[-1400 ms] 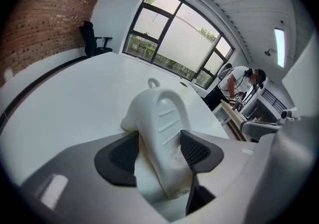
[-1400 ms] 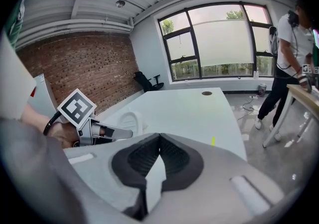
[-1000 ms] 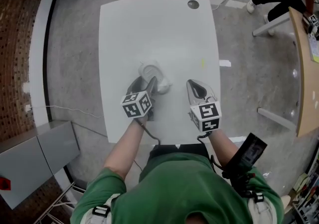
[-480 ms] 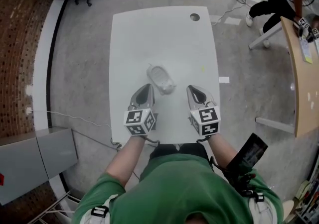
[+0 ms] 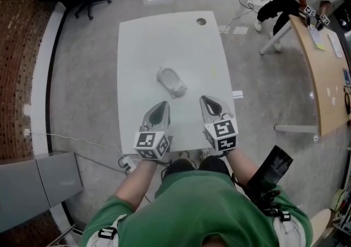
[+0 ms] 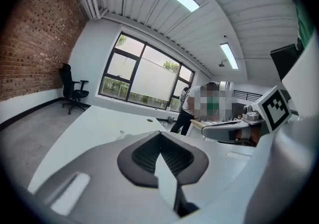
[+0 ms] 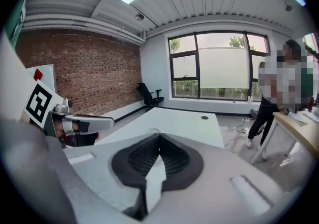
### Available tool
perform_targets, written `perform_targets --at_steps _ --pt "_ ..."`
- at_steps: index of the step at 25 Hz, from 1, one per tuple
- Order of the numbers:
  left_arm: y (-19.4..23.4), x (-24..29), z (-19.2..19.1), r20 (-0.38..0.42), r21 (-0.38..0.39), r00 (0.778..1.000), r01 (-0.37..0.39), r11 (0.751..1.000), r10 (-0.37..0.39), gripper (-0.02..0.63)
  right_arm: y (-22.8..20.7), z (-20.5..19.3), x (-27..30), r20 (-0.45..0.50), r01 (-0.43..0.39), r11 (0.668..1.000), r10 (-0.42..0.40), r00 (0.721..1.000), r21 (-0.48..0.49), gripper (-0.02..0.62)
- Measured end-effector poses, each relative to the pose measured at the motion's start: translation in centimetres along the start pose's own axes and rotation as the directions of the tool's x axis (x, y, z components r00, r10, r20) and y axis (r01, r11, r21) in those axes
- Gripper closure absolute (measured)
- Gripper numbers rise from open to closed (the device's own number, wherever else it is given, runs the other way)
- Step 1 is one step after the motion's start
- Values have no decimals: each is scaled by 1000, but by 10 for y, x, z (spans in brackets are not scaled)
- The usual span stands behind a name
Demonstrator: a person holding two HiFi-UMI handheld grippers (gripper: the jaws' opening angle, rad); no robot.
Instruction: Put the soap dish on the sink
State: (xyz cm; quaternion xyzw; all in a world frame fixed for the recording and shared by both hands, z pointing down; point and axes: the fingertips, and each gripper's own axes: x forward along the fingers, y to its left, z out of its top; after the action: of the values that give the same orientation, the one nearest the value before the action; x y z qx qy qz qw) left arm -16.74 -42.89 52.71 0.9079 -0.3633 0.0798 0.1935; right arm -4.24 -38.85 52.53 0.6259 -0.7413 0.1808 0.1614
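Soap dish (image 5: 171, 82) lies free on the bench (image 5: 153, 37). Left tongs (image 5: 163, 105) just closed empty, right tongs (image 5: 204, 99) pinched together empty. Placing looks finished.

My left gripper (image 5: 160, 107) and right gripper (image 5: 205, 101) hang side by side over the near end of the white table (image 5: 143, 43). The soap dish (image 5: 170, 82) lies on the table just beyond, untouched. Left jaws have just been closing, with nothing between them.

Head view downward, gripper views across table (image 5: 164, 43)
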Motion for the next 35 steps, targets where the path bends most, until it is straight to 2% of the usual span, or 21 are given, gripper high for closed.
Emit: perform_targets --at_steps 4,8,15,22,28,35 --pt "-11 -21 -1 28 1 999 -18 1000 18 600 8 0 -15 26 -17 1000 17 1000 -9 593" --pt "-28 -41 1 68 9 996 -64 998 63 600 15 -1 -37 57 -65 997 67 996 -35 592" --pt "-87 -89 -7 124 28 985 -122 992 118 600 22 -13 -98 101 -146 987 152 983 -68 592" --pt "-138 -121 -20 126 45 983 -141 989 134 600 31 -29 -157 114 -208 977 213 970 -55 592" --pt "-165 -128 -13 136 50 987 -93 994 86 600 29 -32 -186 137 -180 982 185 973 -51 594" --pt "-171 -151 -9 158 55 987 -42 998 33 600 39 -25 -207 154 -112 993 118 981 -44 593"
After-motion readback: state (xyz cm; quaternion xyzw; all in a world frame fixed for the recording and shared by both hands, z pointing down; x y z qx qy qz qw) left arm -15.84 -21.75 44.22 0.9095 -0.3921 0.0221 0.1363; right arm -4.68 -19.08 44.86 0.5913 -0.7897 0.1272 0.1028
